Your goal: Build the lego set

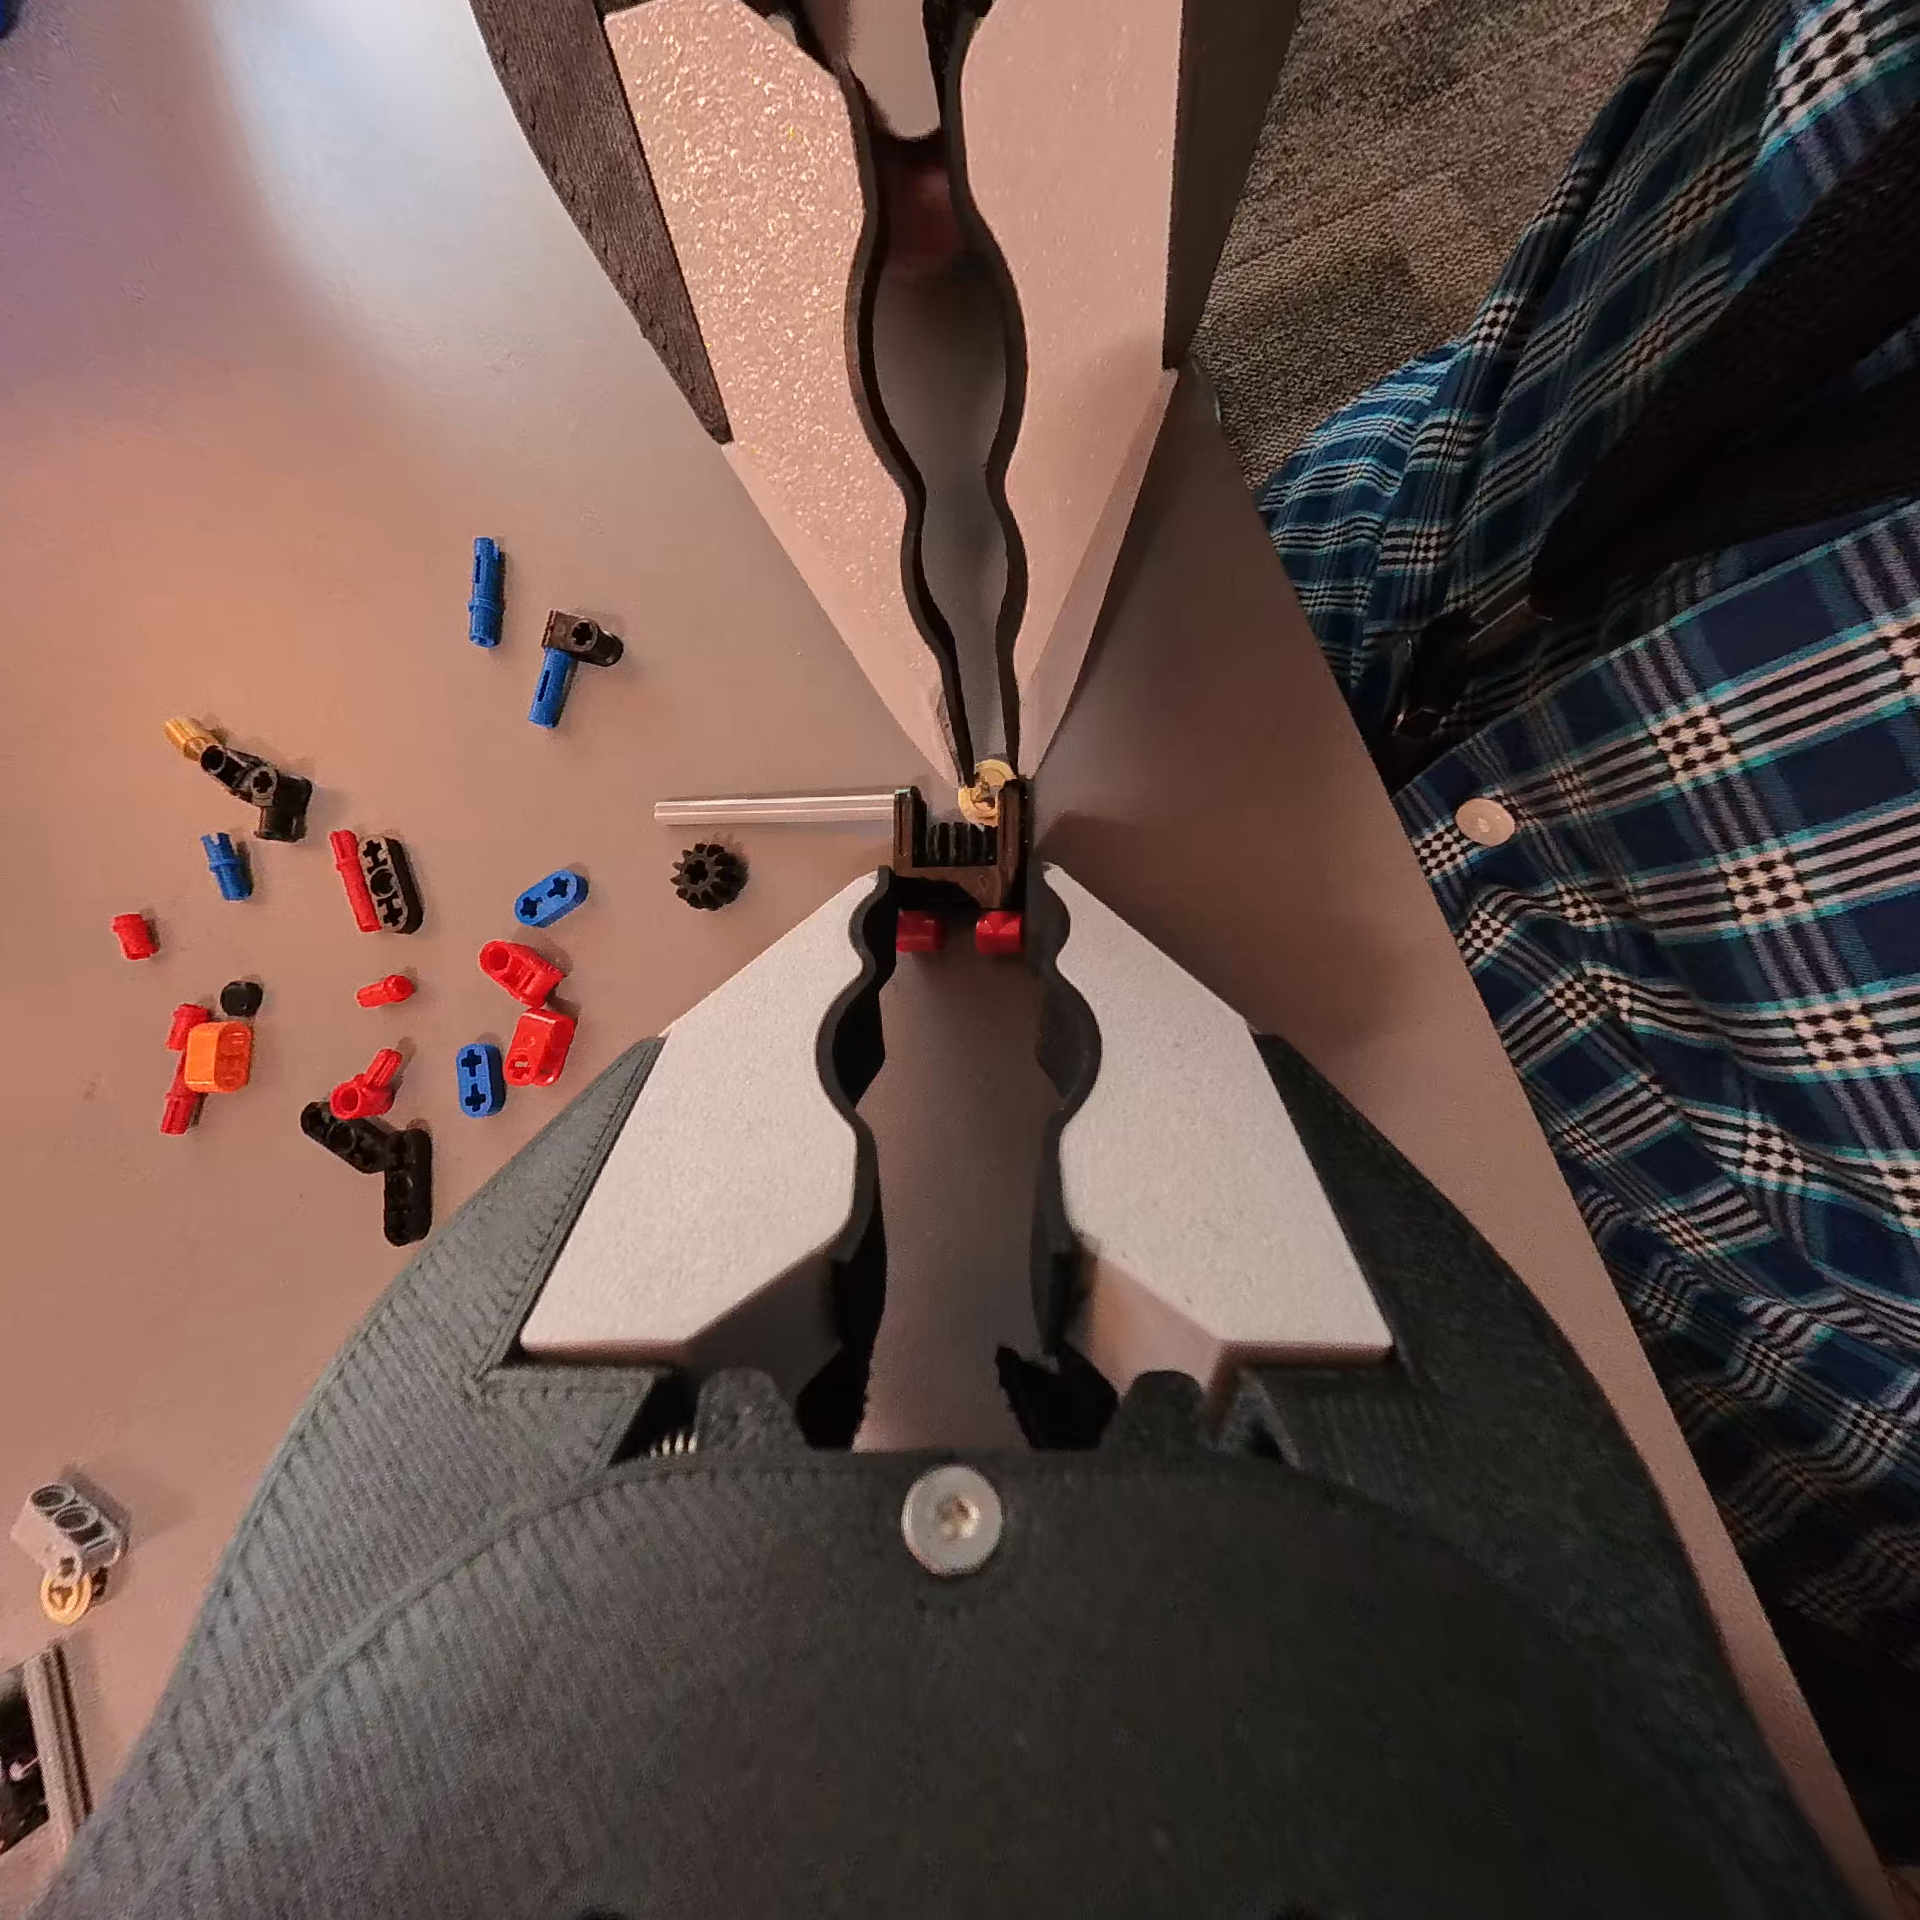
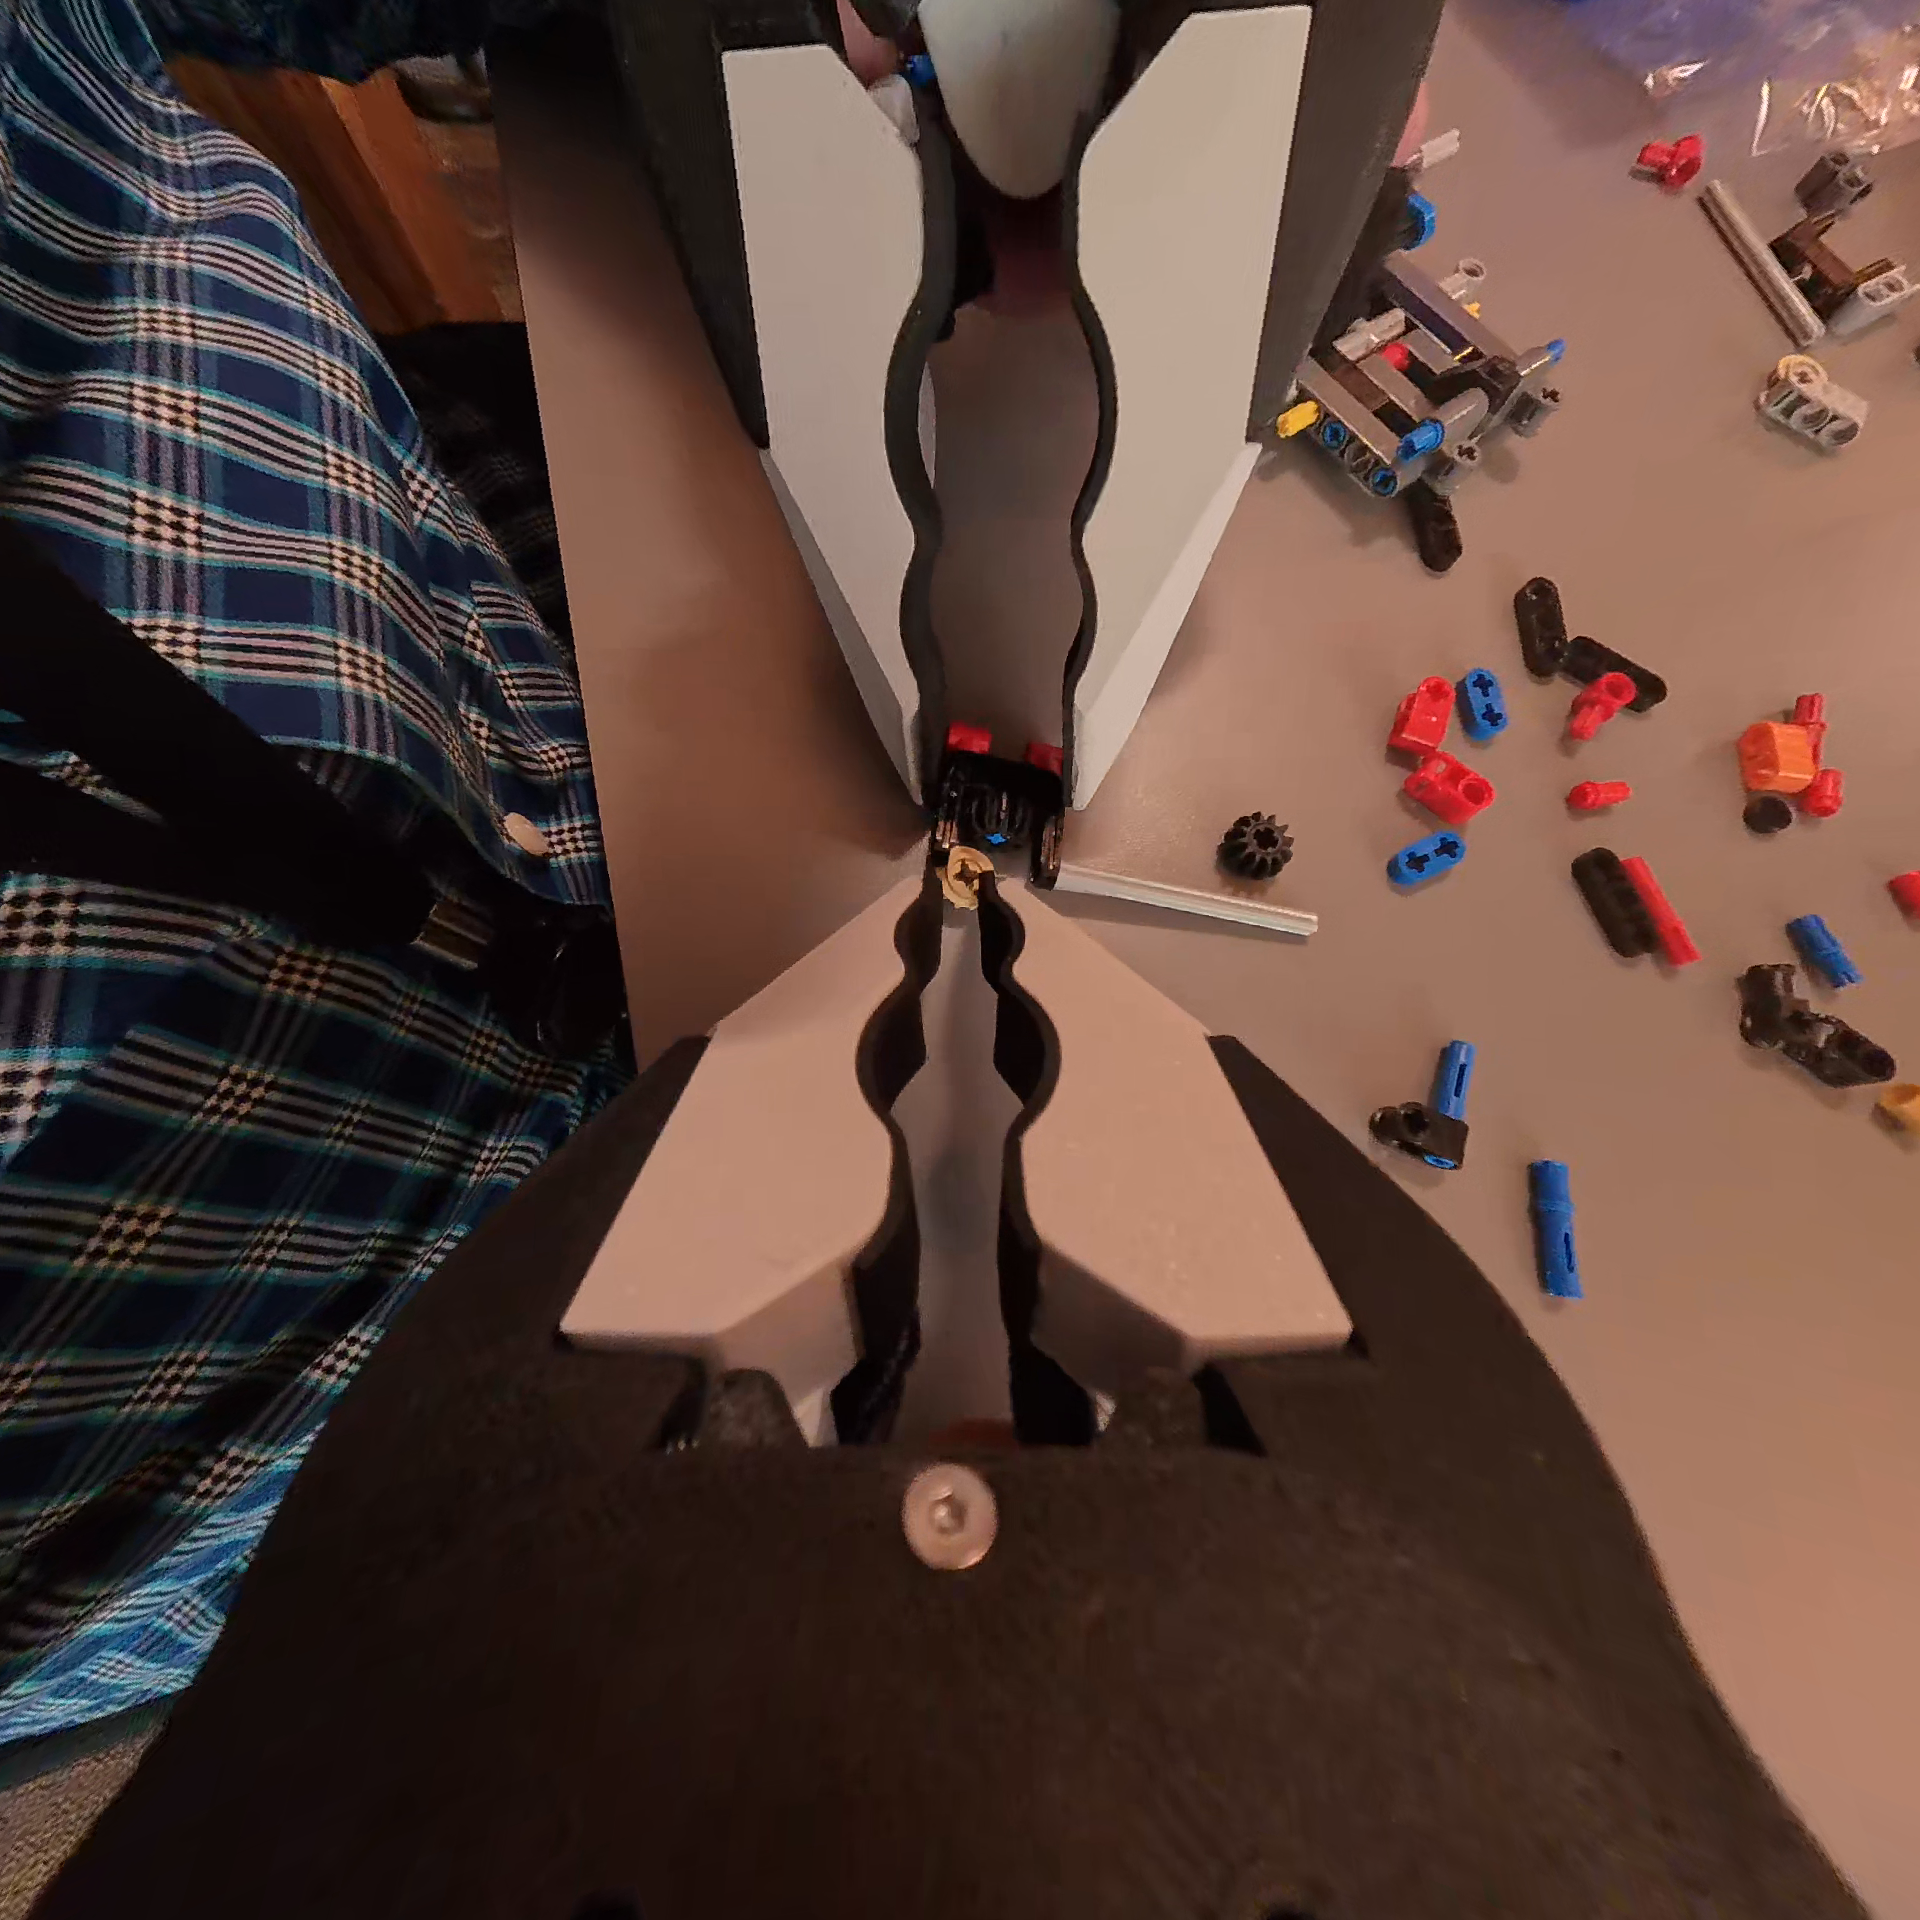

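Observation:
My left gripper [image 1: 961,906] is shut on a small black frame piece [image 1: 956,862] that has a black gear inside it and two red pins at its near side. A grey axle [image 1: 774,810] sticks out sideways from the frame. My right gripper [image 2: 961,890] is shut on a small tan bush [image 2: 961,875] and holds it tip to tip against the frame [image 2: 1000,795]. Each gripper shows in the other's view, the right one [image 1: 989,774] and the left one [image 2: 997,777]. The axle also shows in the right wrist view [image 2: 1184,899].
A loose black gear [image 1: 709,875] lies beside the axle. Several loose red, blue and black pieces [image 1: 364,935] are scattered on the table. A part-built grey model [image 2: 1423,395] stands farther off. A person in a plaid shirt [image 1: 1662,831] sits at the table edge [image 1: 1340,717]. The tips of both grippers are at nearly the same place.

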`<action>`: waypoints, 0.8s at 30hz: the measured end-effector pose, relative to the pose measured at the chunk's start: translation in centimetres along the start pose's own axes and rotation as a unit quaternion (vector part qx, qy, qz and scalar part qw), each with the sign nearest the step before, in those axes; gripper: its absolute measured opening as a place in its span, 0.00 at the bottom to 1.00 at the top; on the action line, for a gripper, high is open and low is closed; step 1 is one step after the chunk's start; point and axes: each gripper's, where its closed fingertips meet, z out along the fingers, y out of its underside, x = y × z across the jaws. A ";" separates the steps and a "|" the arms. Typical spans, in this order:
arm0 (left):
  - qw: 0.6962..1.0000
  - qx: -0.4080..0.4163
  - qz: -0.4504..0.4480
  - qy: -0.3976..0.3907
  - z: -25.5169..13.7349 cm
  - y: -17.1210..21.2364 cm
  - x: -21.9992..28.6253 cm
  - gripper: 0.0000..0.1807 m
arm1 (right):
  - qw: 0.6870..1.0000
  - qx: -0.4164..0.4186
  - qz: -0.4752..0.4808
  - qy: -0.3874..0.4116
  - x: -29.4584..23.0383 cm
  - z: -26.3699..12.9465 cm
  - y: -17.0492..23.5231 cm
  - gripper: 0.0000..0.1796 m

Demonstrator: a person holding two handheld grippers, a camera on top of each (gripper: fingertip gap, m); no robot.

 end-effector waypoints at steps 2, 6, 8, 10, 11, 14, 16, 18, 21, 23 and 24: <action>1.000 0.000 0.000 0.000 0.0 0.0 0.0 0.12 | 1.000 0.000 -0.006 0.001 0.1 0.0 0.0 0.02; 1.000 0.000 -0.001 0.002 0.0 0.1 0.0 0.12 | 1.000 0.004 -0.007 -0.003 0.1 0.0 -0.1 0.02; 1.000 0.000 -0.001 0.002 -0.1 0.1 0.0 0.12 | 1.000 0.007 -0.001 -0.007 0.1 0.0 -0.1 0.02; 1.000 -0.001 -0.001 0.003 -0.1 0.2 0.0 0.12 | 1.000 0.008 -0.002 -0.011 0.0 0.0 -0.1 0.01; 1.000 -0.001 -0.001 0.002 -0.1 0.2 -0.1 0.12 | 1.000 0.010 0.001 -0.013 0.1 -0.1 -0.1 0.01; 1.000 -0.002 0.000 0.002 -0.2 0.3 -0.1 0.12 | 1.000 0.013 0.008 -0.019 0.1 -0.2 -0.2 0.01; 1.000 -0.002 0.000 0.003 -0.2 0.3 -0.1 0.12 | 1.000 0.014 0.010 -0.022 0.1 -0.2 -0.2 0.01; 1.000 -0.002 -0.001 0.003 -0.2 0.3 -0.1 0.12 | 0.999 0.019 0.021 -0.028 0.2 -0.4 -0.3 0.00; 1.000 -0.003 0.000 0.003 -0.2 0.3 -0.1 0.12 | 0.999 0.022 0.037 -0.028 0.5 -0.4 -0.4 0.00; 1.000 -0.003 0.000 0.002 -0.2 0.3 -0.1 0.12 | 0.999 0.015 0.038 -0.026 0.4 -0.3 -0.3 0.00; 1.000 -0.003 0.000 0.002 -0.2 0.3 -0.1 0.12 | 0.999 0.012 0.039 -0.025 0.5 -0.2 -0.2 0.00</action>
